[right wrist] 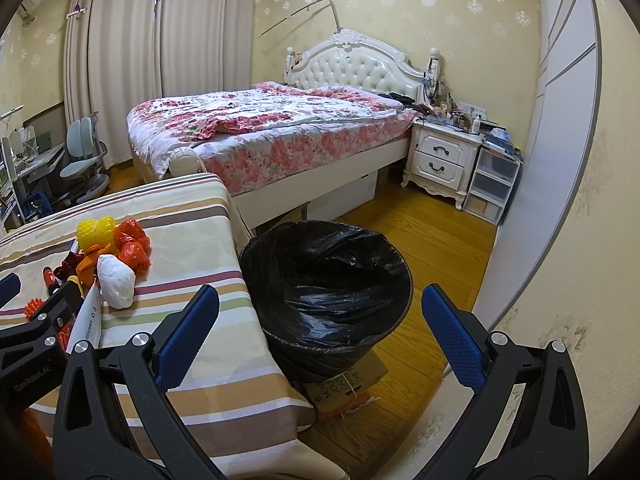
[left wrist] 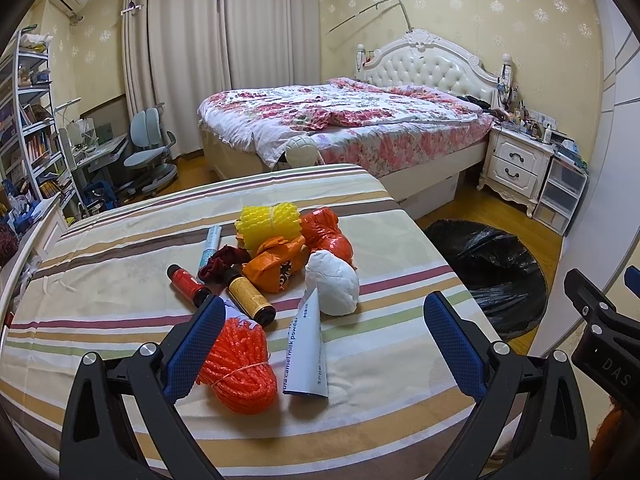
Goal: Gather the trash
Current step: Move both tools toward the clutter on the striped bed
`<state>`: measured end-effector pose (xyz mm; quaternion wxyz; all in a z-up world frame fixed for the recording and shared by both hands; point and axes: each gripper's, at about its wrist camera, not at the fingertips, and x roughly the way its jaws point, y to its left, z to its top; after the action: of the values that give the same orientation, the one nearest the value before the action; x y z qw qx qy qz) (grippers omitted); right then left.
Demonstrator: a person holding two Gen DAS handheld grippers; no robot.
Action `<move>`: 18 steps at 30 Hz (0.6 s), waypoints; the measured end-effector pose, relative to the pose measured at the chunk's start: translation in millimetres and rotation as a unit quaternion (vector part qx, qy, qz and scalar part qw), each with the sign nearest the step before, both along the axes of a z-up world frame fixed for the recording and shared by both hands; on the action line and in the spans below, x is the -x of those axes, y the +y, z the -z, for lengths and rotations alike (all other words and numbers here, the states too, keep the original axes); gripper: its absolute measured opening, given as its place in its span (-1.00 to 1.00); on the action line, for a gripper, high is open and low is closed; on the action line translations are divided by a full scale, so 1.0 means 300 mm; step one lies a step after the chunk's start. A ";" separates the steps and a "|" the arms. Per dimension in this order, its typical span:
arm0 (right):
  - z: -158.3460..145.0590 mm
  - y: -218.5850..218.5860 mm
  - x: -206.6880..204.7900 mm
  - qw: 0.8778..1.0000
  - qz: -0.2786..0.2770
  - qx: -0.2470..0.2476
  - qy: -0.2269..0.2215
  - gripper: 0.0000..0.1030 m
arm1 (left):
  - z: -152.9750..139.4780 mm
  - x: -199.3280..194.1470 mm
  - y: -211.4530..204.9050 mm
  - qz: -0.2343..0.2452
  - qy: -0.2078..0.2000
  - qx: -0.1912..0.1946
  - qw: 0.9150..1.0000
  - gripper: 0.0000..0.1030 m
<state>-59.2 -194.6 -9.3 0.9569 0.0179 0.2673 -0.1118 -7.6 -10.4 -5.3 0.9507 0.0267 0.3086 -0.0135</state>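
A pile of trash lies on the striped table (left wrist: 120,248): an orange net bundle (left wrist: 240,364), a milk powder sachet (left wrist: 306,356), a white wad (left wrist: 334,282), orange bags (left wrist: 280,264), a yellow net (left wrist: 270,220), a red bottle (left wrist: 188,284) and a yellow bottle (left wrist: 252,298). My left gripper (left wrist: 324,344) is open and empty above the net bundle and sachet. My right gripper (right wrist: 320,336) is open and empty, over the table's edge and the black-lined trash bin (right wrist: 328,292). The bin also shows in the left wrist view (left wrist: 492,272).
The bin stands on a cardboard box (right wrist: 344,384) on the wooden floor, right of the table. A flowered bed (right wrist: 272,136), a white nightstand (right wrist: 440,156) and plastic drawers (right wrist: 492,184) stand behind. A desk chair (left wrist: 148,152) and bookshelf (left wrist: 28,120) are at the left.
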 end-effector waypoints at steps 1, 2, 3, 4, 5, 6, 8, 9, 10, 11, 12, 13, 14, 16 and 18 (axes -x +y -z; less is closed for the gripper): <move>0.000 -0.001 0.000 1.000 0.000 0.000 0.000 0.92 | 0.000 0.000 0.000 0.000 0.000 0.000 1.000 0.88; 0.001 -0.001 0.000 1.000 0.000 0.000 0.000 0.92 | -0.001 -0.001 0.001 0.000 0.000 0.000 1.000 0.88; 0.001 -0.001 0.000 1.000 0.000 0.000 0.000 0.92 | 0.000 0.000 0.000 0.000 0.000 0.000 1.000 0.88; 0.000 0.000 0.000 1.000 0.000 0.000 0.000 0.92 | -0.001 -0.002 0.001 0.000 0.001 0.000 1.000 0.88; 0.001 0.000 0.000 1.000 0.000 0.000 0.000 0.92 | -0.001 -0.002 0.001 0.000 0.001 0.000 1.000 0.88; 0.001 0.000 0.000 1.000 0.000 0.000 0.000 0.92 | 0.000 -0.001 0.000 0.000 0.001 0.000 1.000 0.88; 0.001 0.000 0.000 1.000 0.000 0.000 0.000 0.92 | -0.001 -0.003 0.002 -0.001 0.001 0.000 1.000 0.88; 0.002 -0.001 0.001 1.000 0.000 -0.001 0.001 0.92 | 0.000 -0.004 0.002 -0.001 0.001 0.000 1.000 0.88; 0.002 0.000 0.001 1.000 0.000 0.000 0.001 0.92 | 0.004 -0.004 -0.001 0.000 0.002 0.000 1.000 0.88; 0.004 -0.001 0.002 1.000 0.001 -0.001 0.001 0.92 | 0.009 -0.004 -0.006 0.000 0.002 0.000 1.000 0.88; 0.004 -0.002 0.003 1.000 0.001 0.000 0.001 0.92 | 0.011 -0.001 -0.008 0.000 0.003 0.000 1.000 0.88; 0.004 -0.002 0.002 1.000 0.001 -0.001 0.001 0.92 | 0.016 0.003 -0.014 0.001 0.003 0.000 1.000 0.88; 0.004 -0.002 0.002 1.000 0.001 -0.001 0.001 0.92 | 0.021 0.008 -0.020 0.001 0.003 0.000 1.000 0.88; 0.004 -0.002 0.002 1.000 0.000 -0.001 0.001 0.92 | 0.033 0.017 -0.031 0.003 0.005 0.000 1.000 0.88; 0.004 -0.003 0.003 1.000 0.000 -0.001 0.001 0.92 | 0.041 0.026 -0.037 0.003 0.006 0.001 1.000 0.88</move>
<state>-60.0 -195.4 -10.7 0.9566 0.0185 0.2685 -0.1121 -15.4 -21.6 -17.5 0.9488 0.0269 0.3143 -0.0169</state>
